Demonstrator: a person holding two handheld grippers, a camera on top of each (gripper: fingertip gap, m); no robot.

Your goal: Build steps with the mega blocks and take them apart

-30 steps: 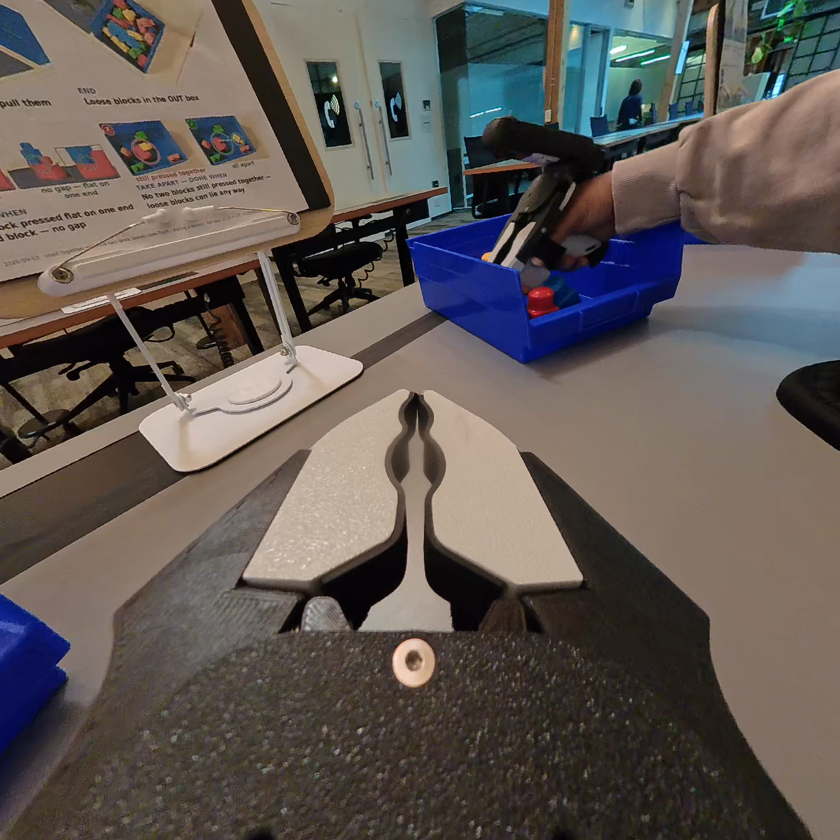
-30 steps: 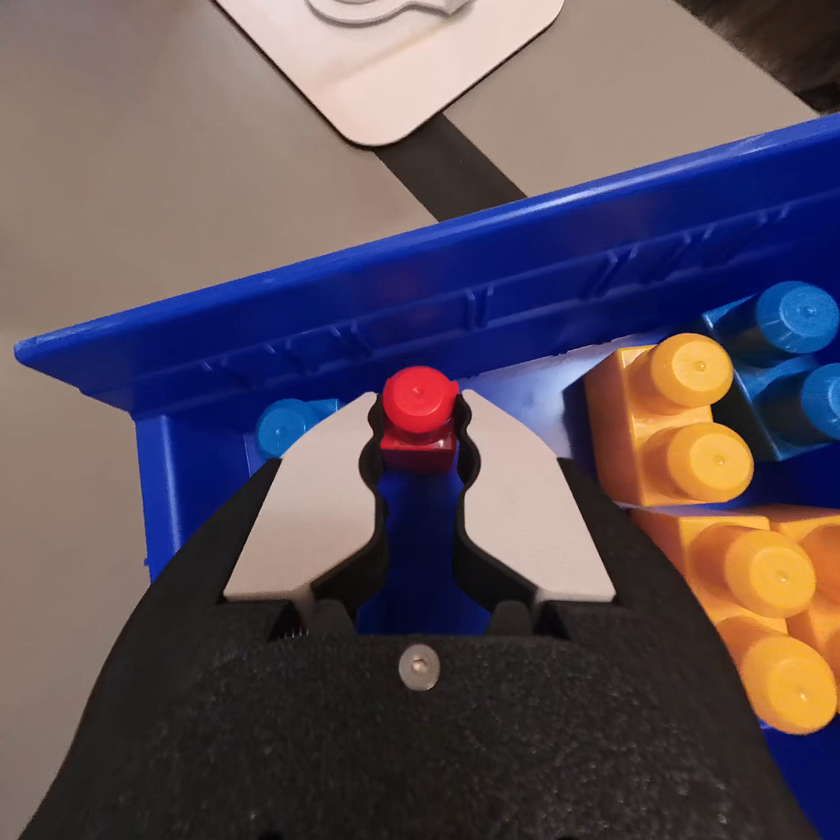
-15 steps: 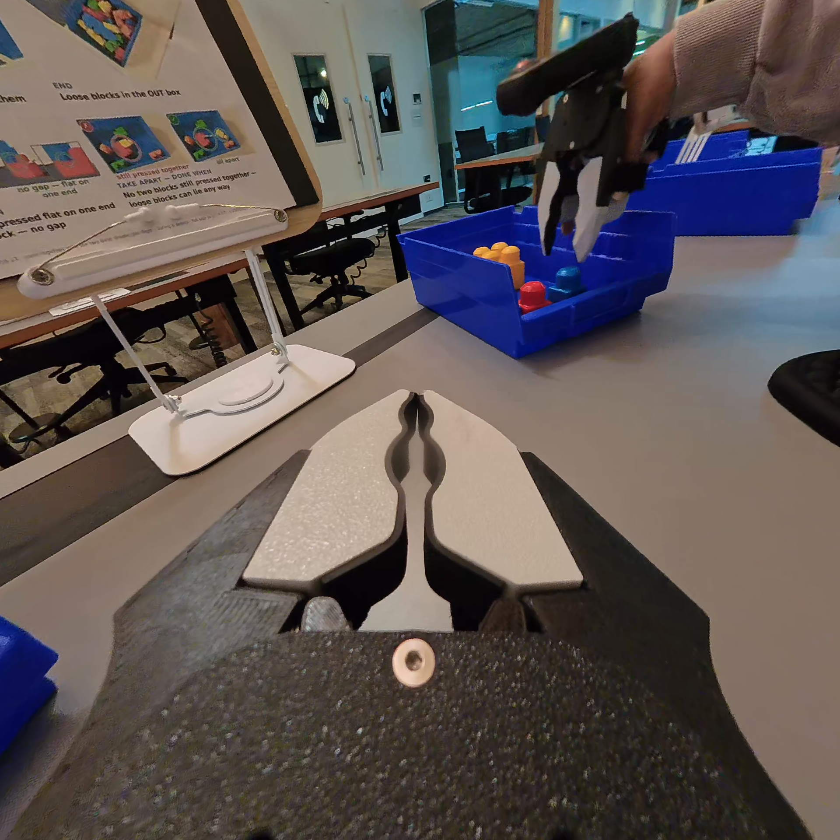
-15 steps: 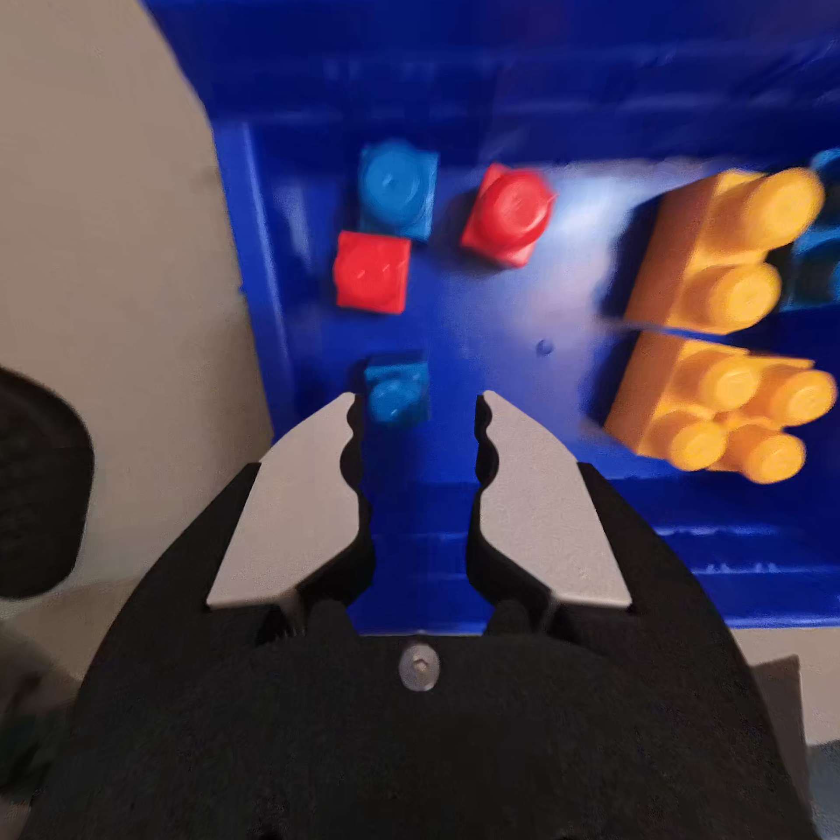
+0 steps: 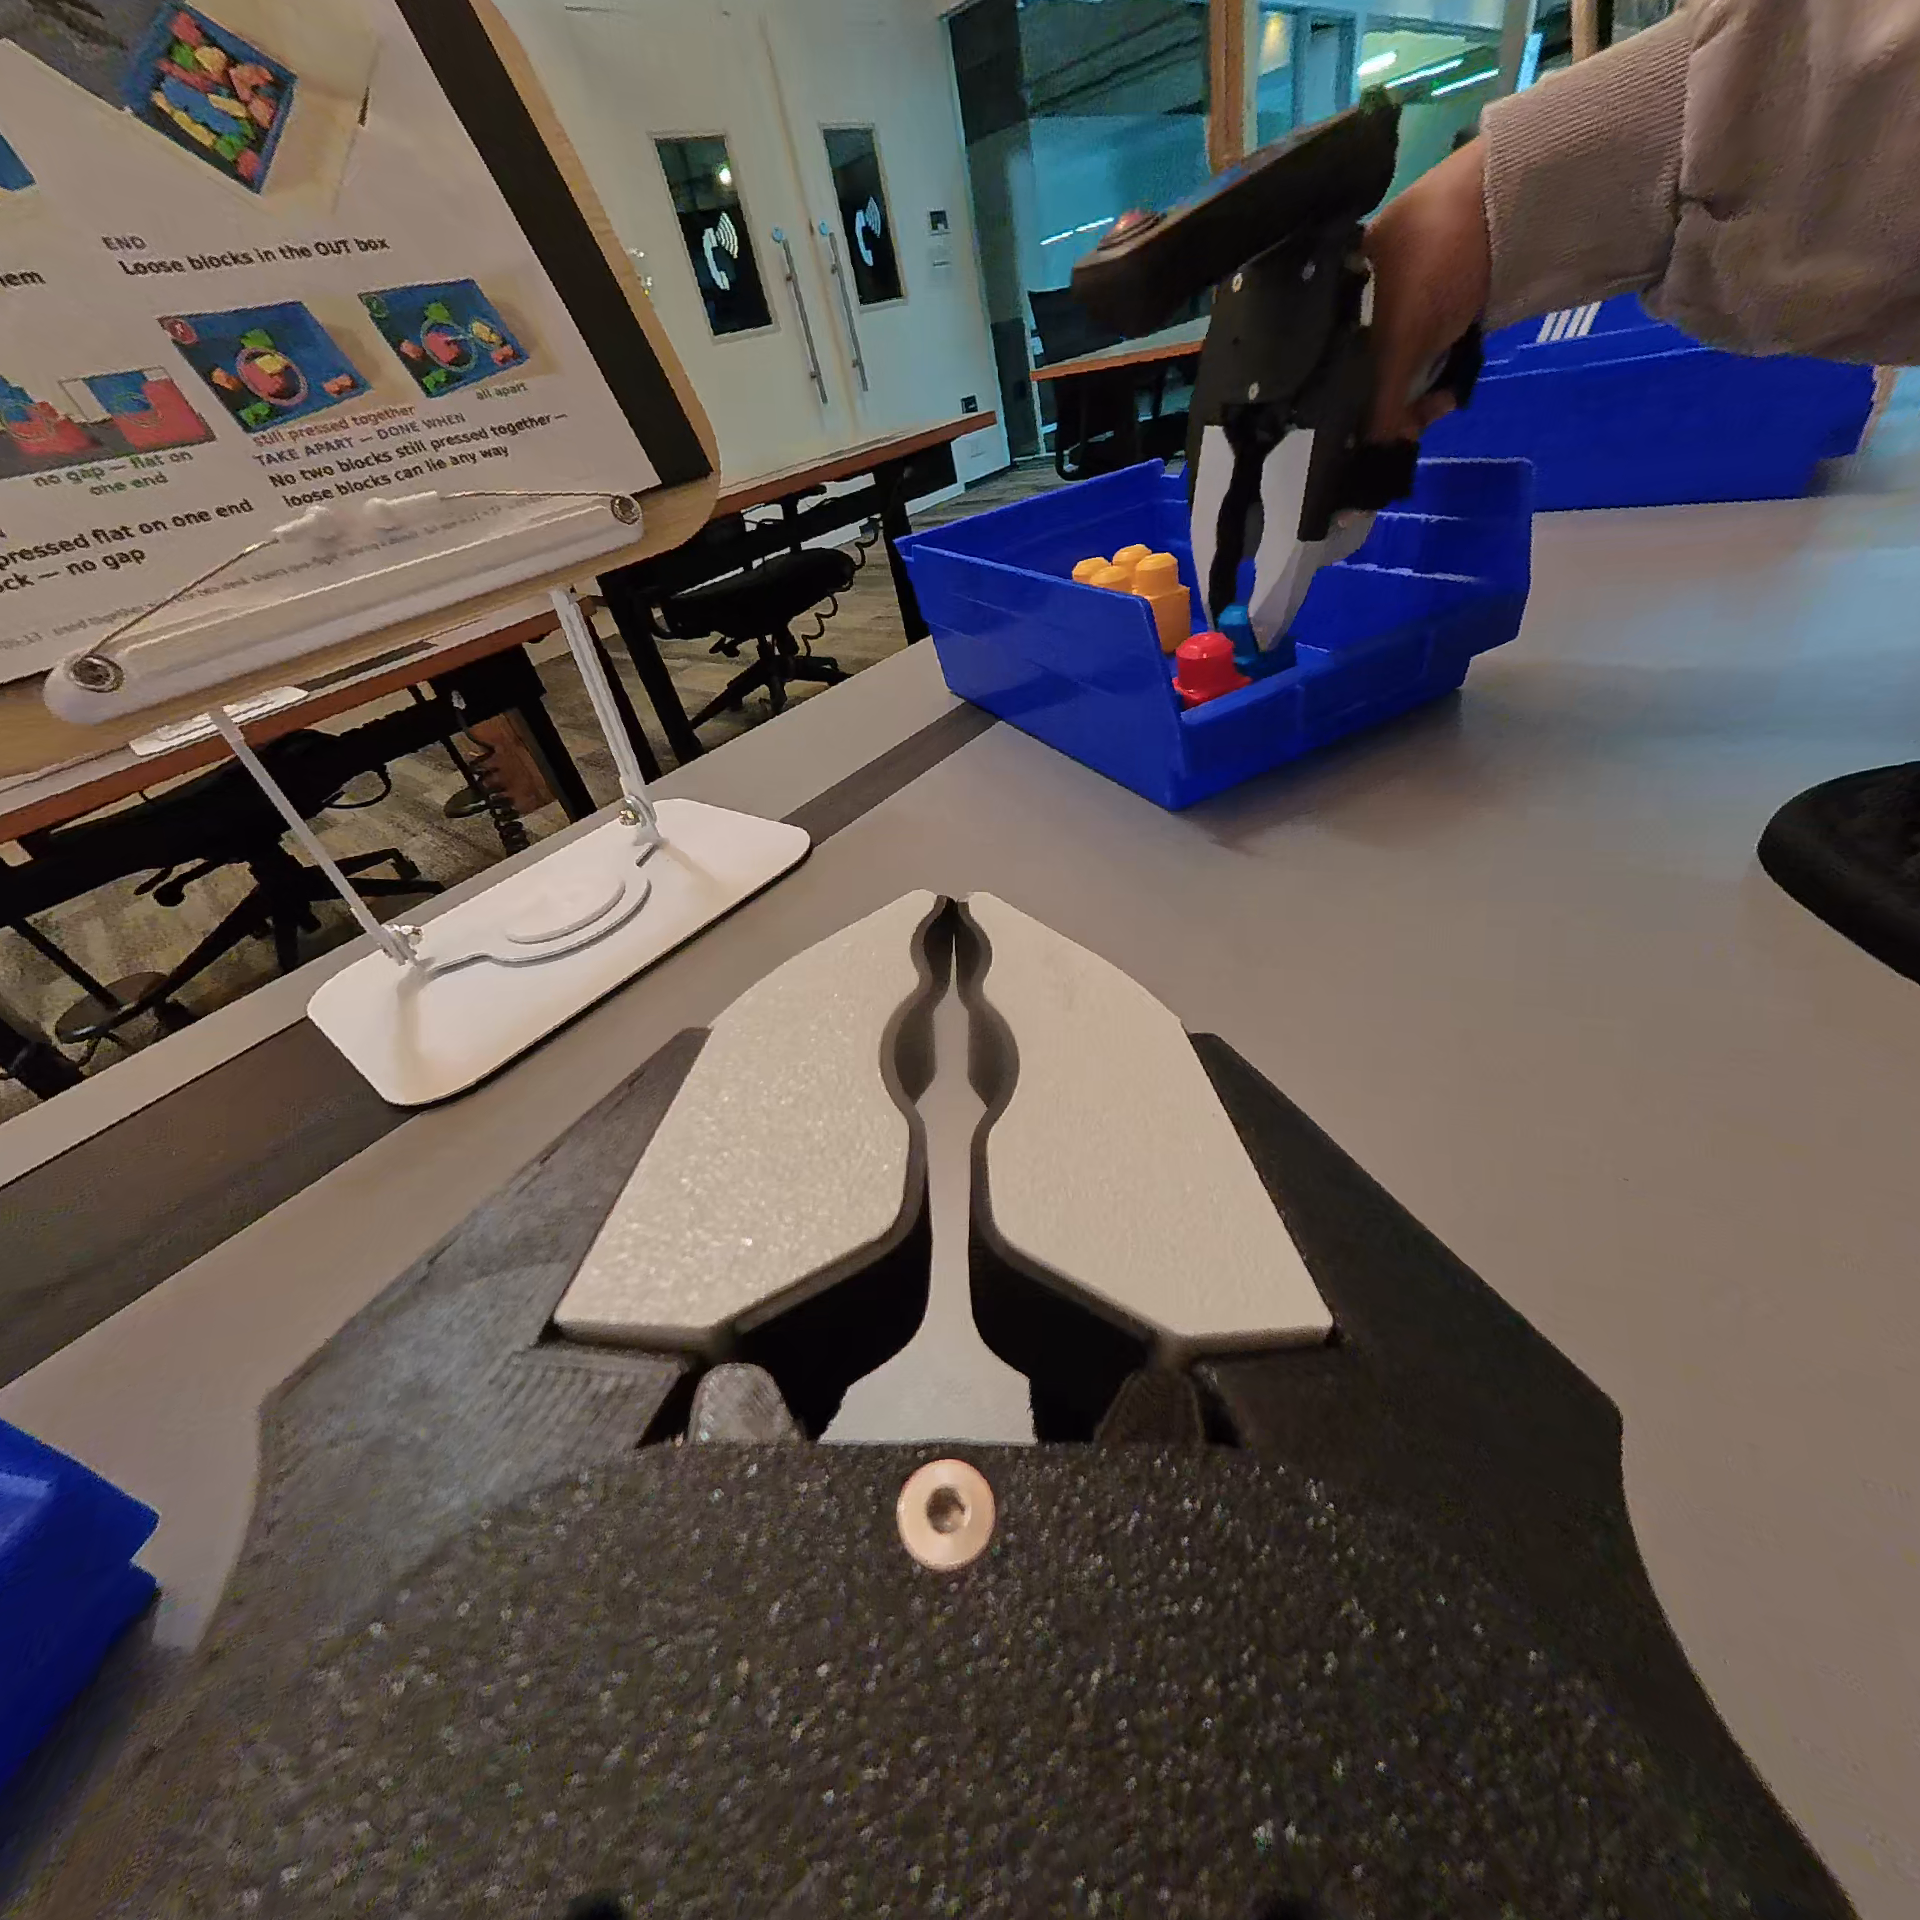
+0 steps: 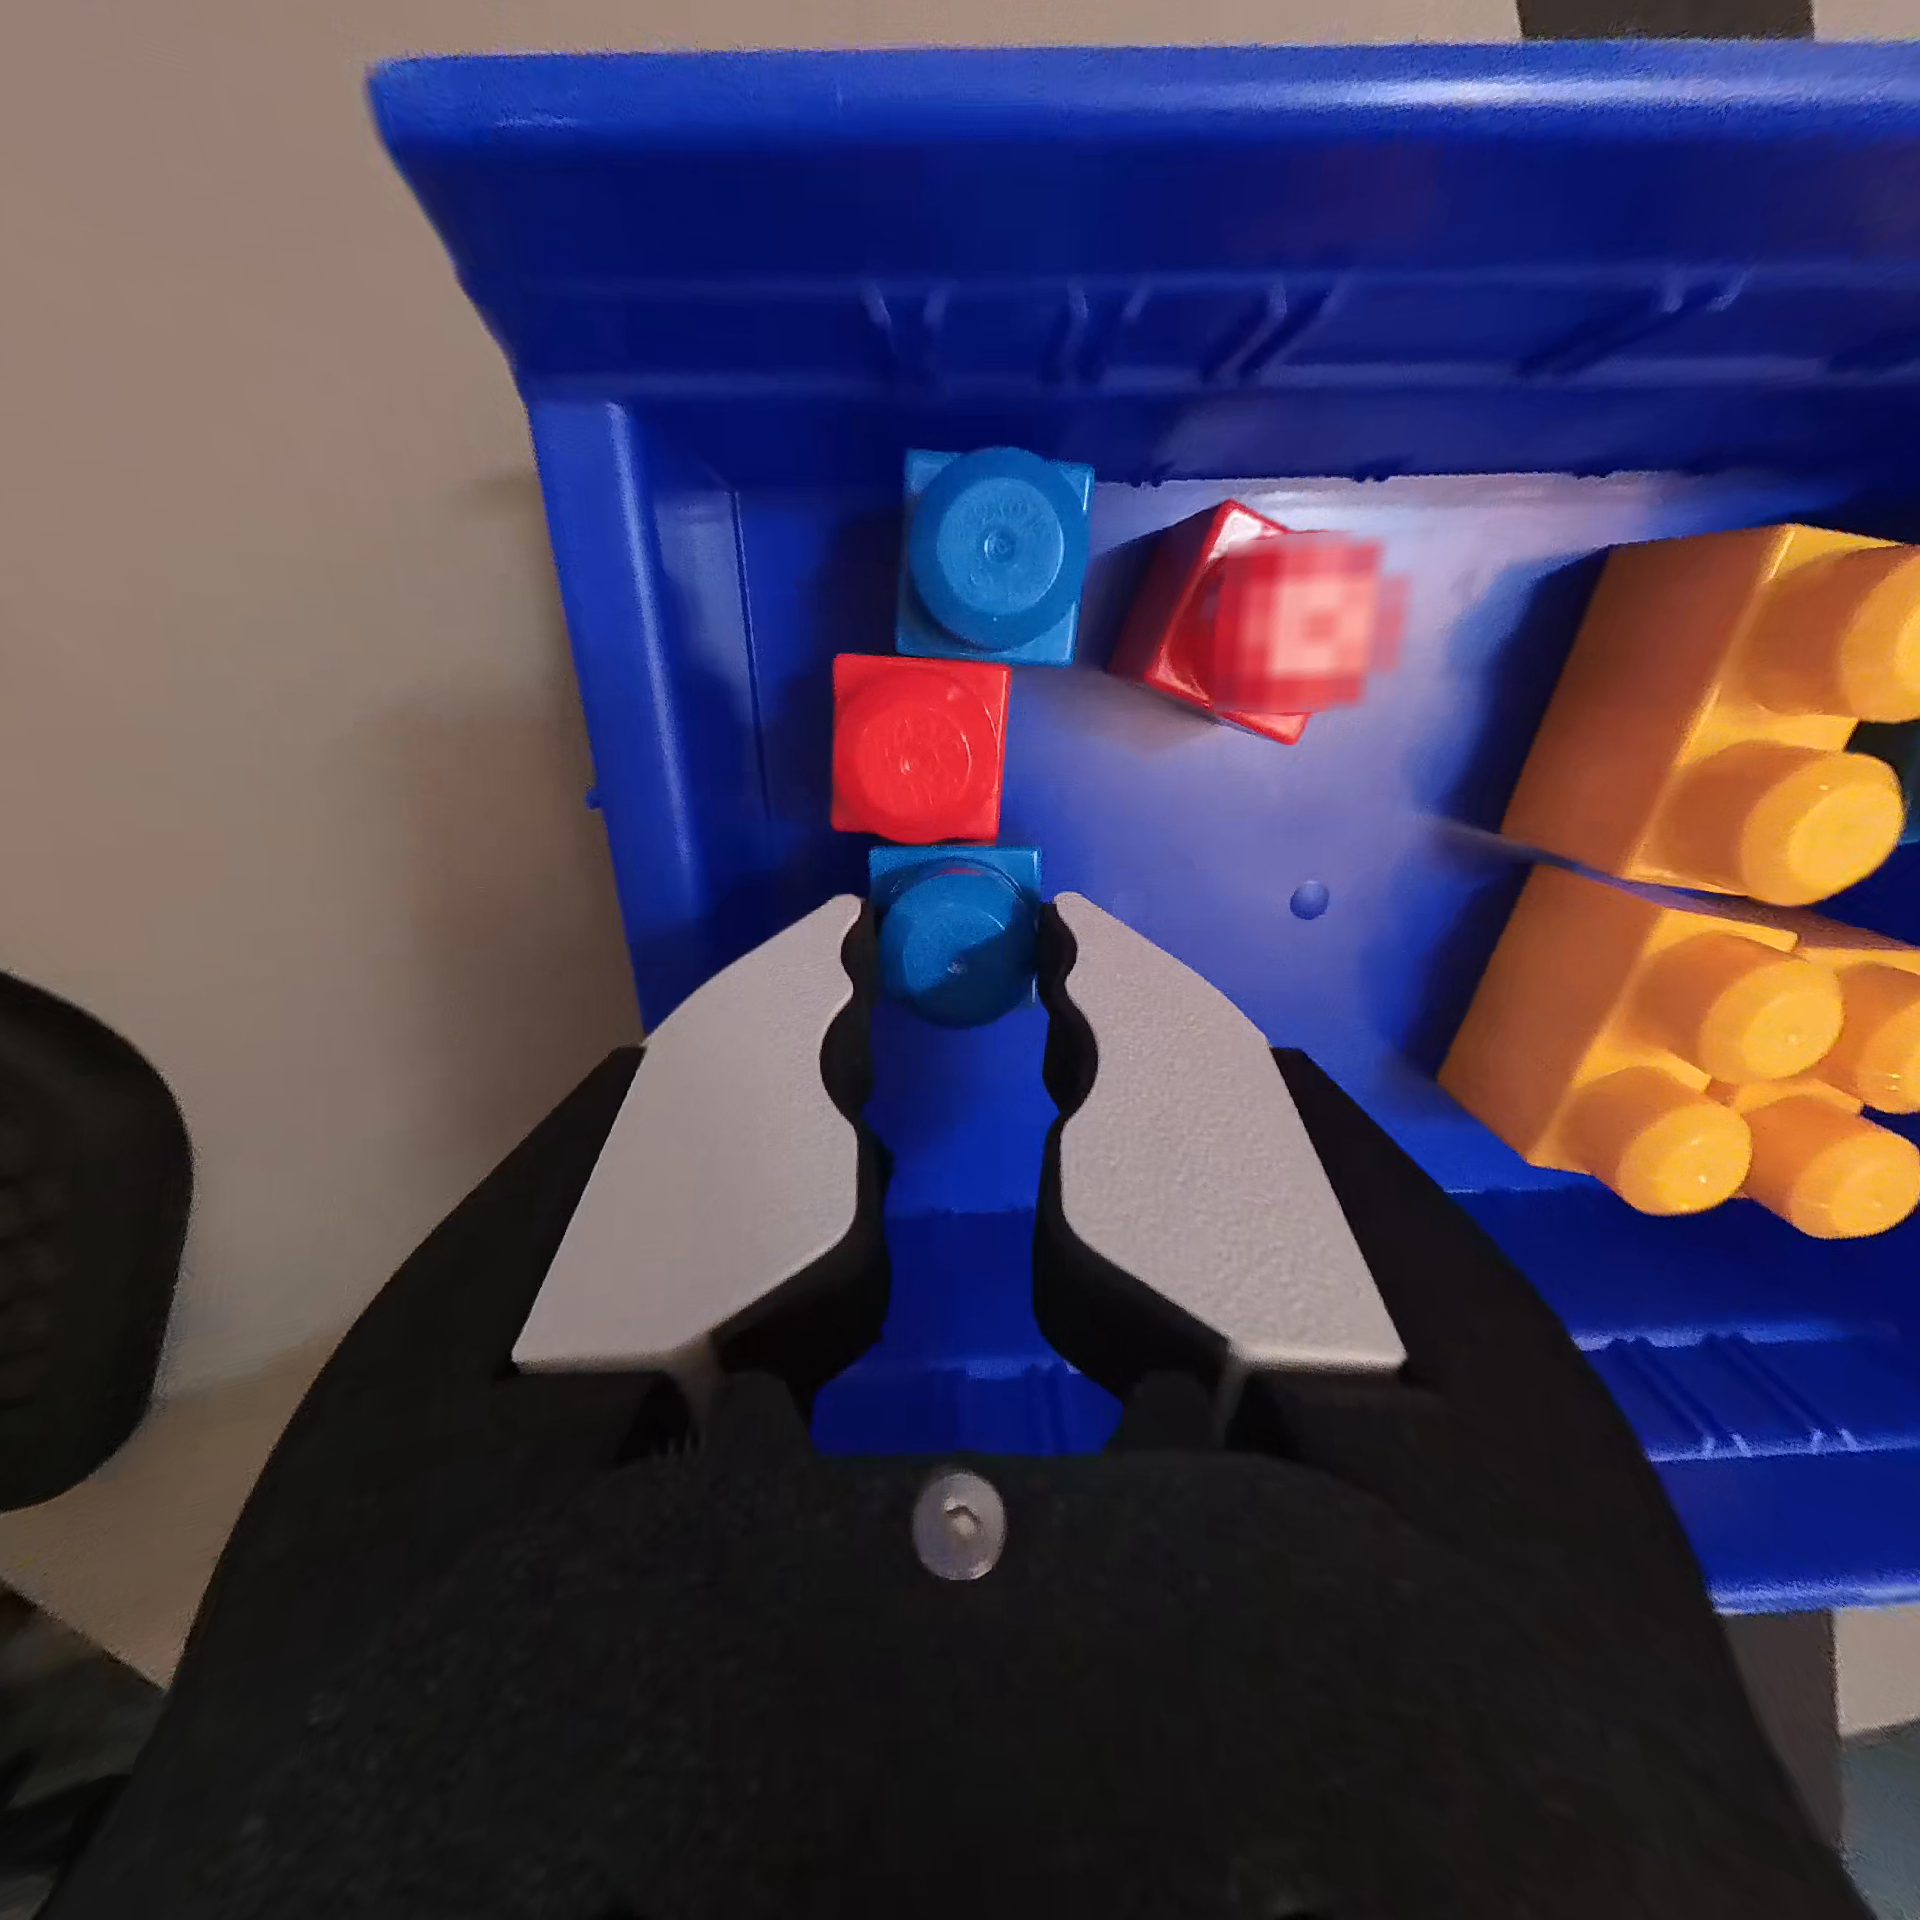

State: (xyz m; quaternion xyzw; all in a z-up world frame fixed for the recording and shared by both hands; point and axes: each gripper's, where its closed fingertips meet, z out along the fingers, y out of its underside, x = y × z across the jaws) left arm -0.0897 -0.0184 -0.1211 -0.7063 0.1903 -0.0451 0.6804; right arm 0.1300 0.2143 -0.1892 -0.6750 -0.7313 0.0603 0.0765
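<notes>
My right gripper (image 6: 951, 920) reaches down into the blue bin (image 6: 1039, 208), its fingers closed against both sides of a small blue block (image 6: 951, 956) that sits on the bin floor. Beyond it lie a small red block (image 6: 920, 748), another blue block (image 6: 992, 556) and a tilted red block (image 6: 1184, 613). Two orange blocks (image 6: 1714, 748) lie to the right. In the left wrist view the right gripper (image 5: 1242, 613) stands over the bin (image 5: 1049, 665). My left gripper (image 5: 951, 909) is shut and empty, low over the grey table.
A white stand (image 5: 551, 935) holding an instruction board sits at the table's left edge. A black rounded object (image 5: 1860, 862) lies at the right. Another blue bin (image 5: 1662, 416) stands far right, and a blue corner (image 5: 52, 1558) shows near left. Left tips to right tips: about 35 centimeters. To the blue block (image 6: 992, 556): right tips about 6 centimeters, left tips about 30 centimeters.
My right gripper let go of the red block, lifted and turned, then came down with its fingers closing around the small blue block. The left gripper stayed put.
</notes>
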